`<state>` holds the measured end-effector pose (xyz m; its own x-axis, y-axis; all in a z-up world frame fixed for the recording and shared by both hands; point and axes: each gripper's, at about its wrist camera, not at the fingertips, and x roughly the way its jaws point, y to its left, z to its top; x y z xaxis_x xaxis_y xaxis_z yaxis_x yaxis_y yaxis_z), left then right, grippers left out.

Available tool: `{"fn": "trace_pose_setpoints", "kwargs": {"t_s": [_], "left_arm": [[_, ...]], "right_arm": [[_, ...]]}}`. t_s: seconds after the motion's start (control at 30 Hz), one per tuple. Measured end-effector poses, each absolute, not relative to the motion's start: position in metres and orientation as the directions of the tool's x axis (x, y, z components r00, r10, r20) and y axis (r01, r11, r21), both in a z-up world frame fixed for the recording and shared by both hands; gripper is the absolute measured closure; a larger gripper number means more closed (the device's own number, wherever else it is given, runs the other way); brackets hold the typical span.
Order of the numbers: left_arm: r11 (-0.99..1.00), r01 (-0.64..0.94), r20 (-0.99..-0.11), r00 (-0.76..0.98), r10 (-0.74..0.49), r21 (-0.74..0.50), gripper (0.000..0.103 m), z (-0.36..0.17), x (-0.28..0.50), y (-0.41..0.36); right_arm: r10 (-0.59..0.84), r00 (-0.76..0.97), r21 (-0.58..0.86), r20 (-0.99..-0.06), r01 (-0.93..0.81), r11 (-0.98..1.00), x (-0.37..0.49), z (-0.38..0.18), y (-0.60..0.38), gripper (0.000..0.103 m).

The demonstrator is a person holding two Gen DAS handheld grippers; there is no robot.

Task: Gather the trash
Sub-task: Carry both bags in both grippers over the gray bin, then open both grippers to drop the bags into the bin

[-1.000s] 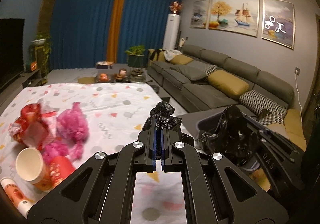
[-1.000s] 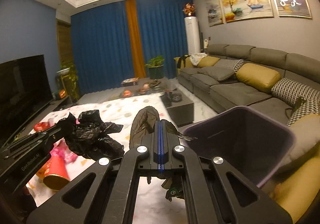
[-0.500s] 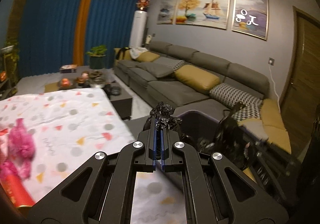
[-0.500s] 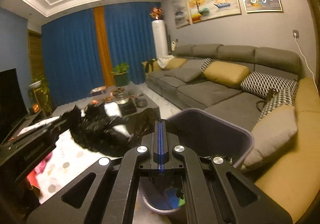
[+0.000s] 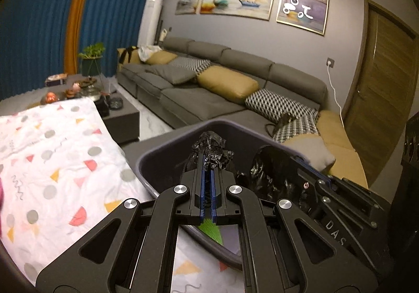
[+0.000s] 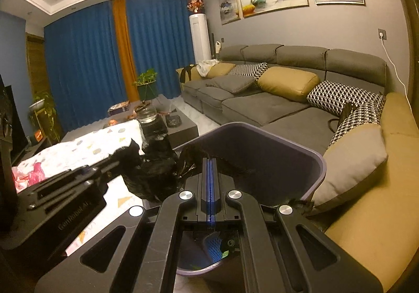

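Left gripper (image 5: 208,162) was clamped on the black bag (image 5: 210,151), right gripper (image 6: 209,172) clamped on its other edge. Bag hung over the open purple bin (image 6: 301,159), beside the patterned tablecloth (image 5: 52,162) and grey sofa (image 6: 275,104).

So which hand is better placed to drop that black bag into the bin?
Probably the right. The right tool, shut on the black bag, sits over the middle of the bin opening, while the left tool, also clamped on it, looks closer to the rim beside the table.
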<state>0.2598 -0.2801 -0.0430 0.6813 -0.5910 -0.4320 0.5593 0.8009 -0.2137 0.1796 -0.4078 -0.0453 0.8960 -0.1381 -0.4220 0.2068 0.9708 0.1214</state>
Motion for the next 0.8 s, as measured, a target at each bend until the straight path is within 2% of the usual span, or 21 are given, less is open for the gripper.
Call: {"fn": "trace_pose_setpoints", "kwargs": {"t_s": [0.17, 0.27, 0.33, 0.4, 0.47, 0.53, 0.6, 0.73, 0.8], "left_arm": [[0.797, 0.568, -0.465, 0.660, -0.590, -0.205, 0.098, -0.053, 0.265, -0.281], [0.799, 0.565, -0.474, 0.657, -0.586, -0.205, 0.078, -0.057, 0.266, -0.279], [0.800, 0.565, -0.469, 0.661, -0.586, -0.205, 0.046, -0.058, 0.265, -0.276], [0.814, 0.548, -0.467, 0.679, -0.566, -0.191, 0.034, -0.059, 0.262, -0.272], [0.817, 0.540, -0.478, 0.673, -0.564, -0.204, 0.031, -0.060, 0.264, -0.266], [0.830, 0.516, -0.487, 0.681, -0.547, -0.211, 0.027, -0.062, 0.264, -0.259], [0.844, 0.491, -0.489, 0.694, -0.528, -0.215, 0.023, -0.063, 0.263, -0.251], [0.887, 0.422, -0.484, 0.746, -0.457, -0.187, 0.011, -0.061, 0.255, -0.234], [0.905, 0.380, -0.481, 0.768, -0.423, -0.191, 0.008, -0.059, 0.249, -0.222]], "right_arm": [[-0.144, 0.891, 0.131, -0.431, 0.220, 0.967, 0.178, -0.049, -0.410, 0.102], [-0.142, 0.889, 0.141, -0.435, 0.223, 0.964, 0.180, -0.048, -0.410, 0.102], [-0.143, 0.888, 0.138, -0.437, 0.223, 0.965, 0.181, -0.048, -0.410, 0.102], [-0.145, 0.886, 0.136, -0.440, 0.225, 0.965, 0.181, -0.048, -0.409, 0.102], [-0.147, 0.884, 0.136, -0.443, 0.229, 0.964, 0.180, -0.049, -0.410, 0.101], [-0.149, 0.886, 0.138, -0.440, 0.231, 0.963, 0.179, -0.049, -0.409, 0.088], [-0.161, 0.886, 0.136, -0.434, 0.242, 0.961, 0.178, -0.049, -0.408, 0.058], [-0.186, 0.888, 0.130, -0.421, 0.262, 0.956, 0.173, -0.045, -0.408, 0.052], [-0.188, 0.891, 0.136, -0.413, 0.265, 0.955, 0.170, -0.043, -0.406, 0.043]]}}
